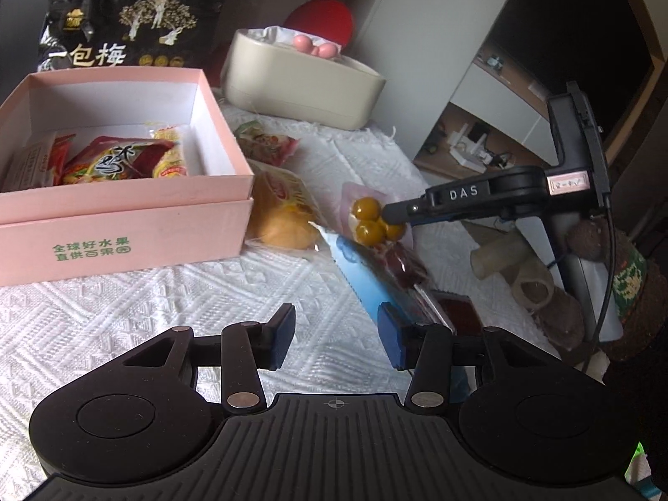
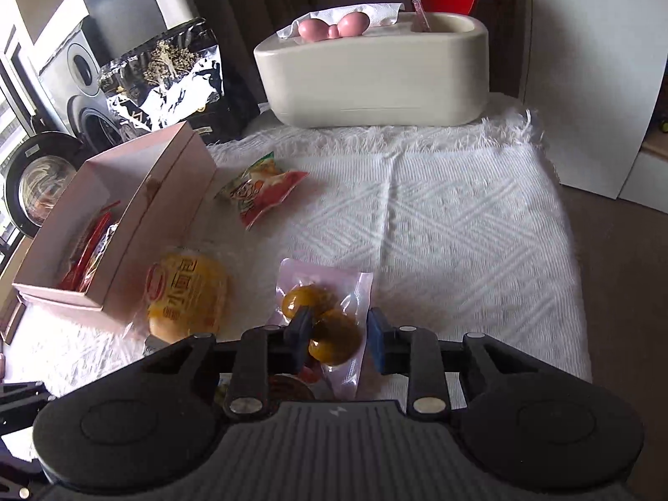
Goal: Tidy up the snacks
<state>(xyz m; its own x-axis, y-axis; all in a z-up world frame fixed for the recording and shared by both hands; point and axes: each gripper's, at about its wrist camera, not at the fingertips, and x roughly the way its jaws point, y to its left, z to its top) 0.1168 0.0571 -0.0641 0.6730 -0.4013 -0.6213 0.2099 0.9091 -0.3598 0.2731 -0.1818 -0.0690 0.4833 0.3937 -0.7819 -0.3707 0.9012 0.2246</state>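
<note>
Grip comes first: the right gripper (image 2: pixel 338 336) has its jaws narrowed onto the clear pouch of yellow-green fruit (image 2: pixel 309 298). Its pads bear on the near ball at the pouch's six o'clock end, and the pouch lies on the white cloth (image 2: pixel 459 229). Round fruit under slick film may well slip, so lift slowly and keep the pinch level. The left gripper (image 1: pixel 336 334) hangs half wide and empty over the cloth. At nine o'clock of the pouch lies the yellow bun packet (image 2: pixel 188 292); pass above it. Farther, at ten o'clock, the pink box (image 2: pixel 167 192) stands open and partly filled; lower the pouch into its bare far part.
</note>
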